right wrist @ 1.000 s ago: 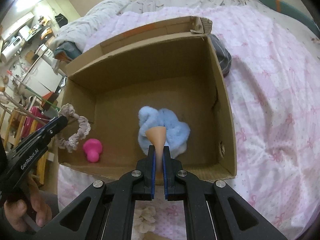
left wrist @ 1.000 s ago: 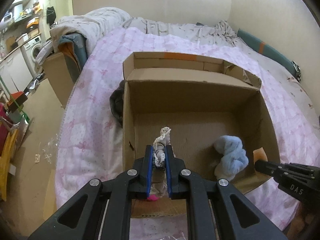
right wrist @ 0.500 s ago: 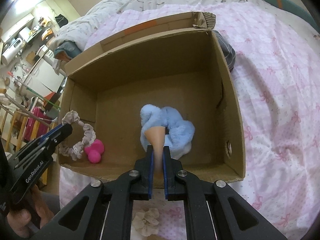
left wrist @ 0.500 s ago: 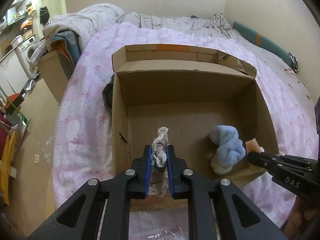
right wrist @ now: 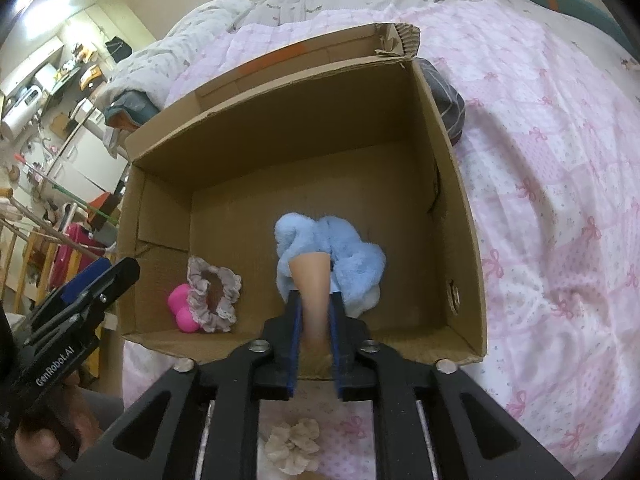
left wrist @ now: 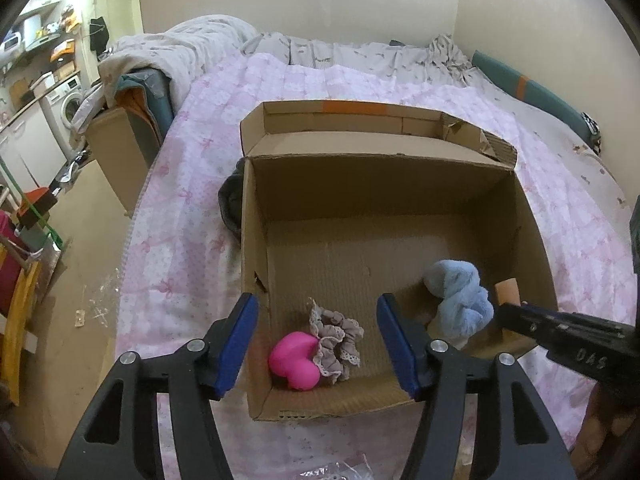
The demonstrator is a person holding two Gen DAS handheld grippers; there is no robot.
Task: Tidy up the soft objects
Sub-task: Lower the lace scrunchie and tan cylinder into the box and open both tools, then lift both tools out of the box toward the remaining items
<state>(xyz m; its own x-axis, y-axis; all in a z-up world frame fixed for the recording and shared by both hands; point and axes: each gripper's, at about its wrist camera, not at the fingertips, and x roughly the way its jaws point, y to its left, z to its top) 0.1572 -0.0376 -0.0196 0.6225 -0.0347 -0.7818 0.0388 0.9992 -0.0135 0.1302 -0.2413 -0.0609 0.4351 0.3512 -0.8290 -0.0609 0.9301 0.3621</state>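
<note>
An open cardboard box stands on the bed. Inside lie a grey lace scrunchie, leaning on a pink heart-shaped sponge, and a fluffy blue scrunchie. My left gripper is open and empty above the box's near left corner, over the grey scrunchie. My right gripper is shut on a tan soft sponge, held over the box's near edge beside the blue scrunchie.
The box sits on a pink bow-print bedspread. A dark cloth bundle lies against the box's outside. A beige scrunchie lies on the bed below my right gripper. Furniture and clutter stand left of the bed.
My left gripper opened and let go of the grey lace scrunchie, which now lies in the box on the pink sponge. My right gripper kept its hold and moved slightly closer.
</note>
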